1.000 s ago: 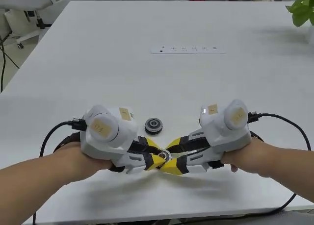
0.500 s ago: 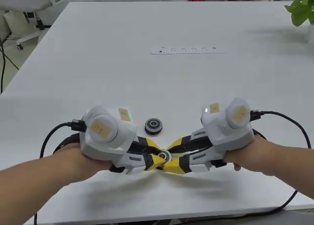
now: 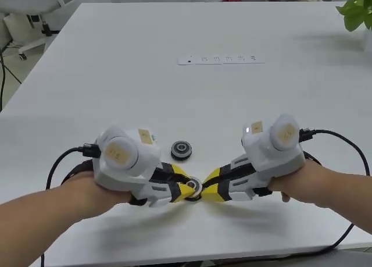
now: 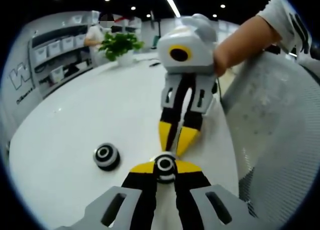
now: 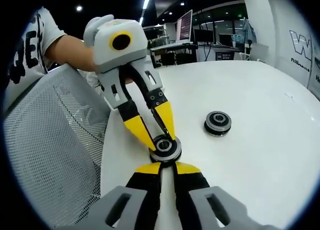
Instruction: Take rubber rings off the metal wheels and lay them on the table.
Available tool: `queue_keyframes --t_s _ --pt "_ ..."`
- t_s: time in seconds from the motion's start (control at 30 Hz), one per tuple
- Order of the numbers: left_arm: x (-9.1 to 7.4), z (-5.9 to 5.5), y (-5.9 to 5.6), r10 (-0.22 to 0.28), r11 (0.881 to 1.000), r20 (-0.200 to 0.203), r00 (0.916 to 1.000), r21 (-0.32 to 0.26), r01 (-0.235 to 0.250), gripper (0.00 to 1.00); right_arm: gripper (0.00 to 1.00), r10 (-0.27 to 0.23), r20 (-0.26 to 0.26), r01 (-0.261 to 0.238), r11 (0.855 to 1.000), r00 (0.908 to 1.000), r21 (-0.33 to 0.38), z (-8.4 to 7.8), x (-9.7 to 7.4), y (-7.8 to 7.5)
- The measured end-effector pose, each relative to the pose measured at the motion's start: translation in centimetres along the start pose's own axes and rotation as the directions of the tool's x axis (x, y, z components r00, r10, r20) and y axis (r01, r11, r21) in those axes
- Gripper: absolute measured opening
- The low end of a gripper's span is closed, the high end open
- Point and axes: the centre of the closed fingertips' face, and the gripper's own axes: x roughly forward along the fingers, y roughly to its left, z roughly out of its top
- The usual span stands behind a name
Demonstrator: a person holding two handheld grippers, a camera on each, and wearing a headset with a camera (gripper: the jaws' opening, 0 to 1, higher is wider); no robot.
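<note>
The left gripper (image 3: 187, 188) is clamped on a metal wheel (image 3: 195, 187), holding it just above the near edge of the white surface (image 3: 192, 98). In the left gripper view the wheel (image 4: 164, 165) sits squarely between that gripper's yellow tips (image 4: 165, 168). The right gripper (image 3: 209, 190) meets it from 3 o'clock. Its jaws are drawn together, with the tips against the wheel's black rubber ring (image 5: 175, 152). Whether they pinch any rubber cannot be made out.

A second ago the right gripper's jaws stood wider, straddling the wheel and crossing the left gripper's tips. Now they are narrower and sit beside the wheel, and the right hand (image 3: 314, 182) has slid a little toward 3 o'clock. The left gripper and the held wheel have stayed in place.

A second wheel (image 3: 181, 150), its ring on, lies flat on the surface at 11 o'clock from the held one, close by but apart, where it lay before. It shows at 9 o'clock of the held wheel in the left gripper view (image 4: 106, 156) and at 2 o'clock in the right gripper view (image 5: 218, 123). A power strip (image 3: 221, 59) lies well off at 12 o'clock.
</note>
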Motion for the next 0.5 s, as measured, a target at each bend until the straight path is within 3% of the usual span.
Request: queue_keyframes --t_s 0.27,0.43,0.5 --pt "0.0 -0.04 0.08 0.006 1.0 -0.005 1.0 0.009 -0.006 0.13 0.0 -0.009 -0.009 0.009 1.0 0.9999 0.008 -0.01 -0.03 -0.18" --pt "-0.01 -0.09 0.11 0.009 1.0 -0.007 0.9999 0.012 -0.009 0.13 0.0 -0.01 -0.006 0.01 0.996 0.9999 0.09 -0.01 -0.39 -0.45" --pt "0.0 -0.09 0.11 0.01 1.0 -0.008 0.9999 0.013 -0.01 0.13 0.0 -0.007 0.003 0.007 0.996 1.0 0.086 0.13 -0.31 -0.41"
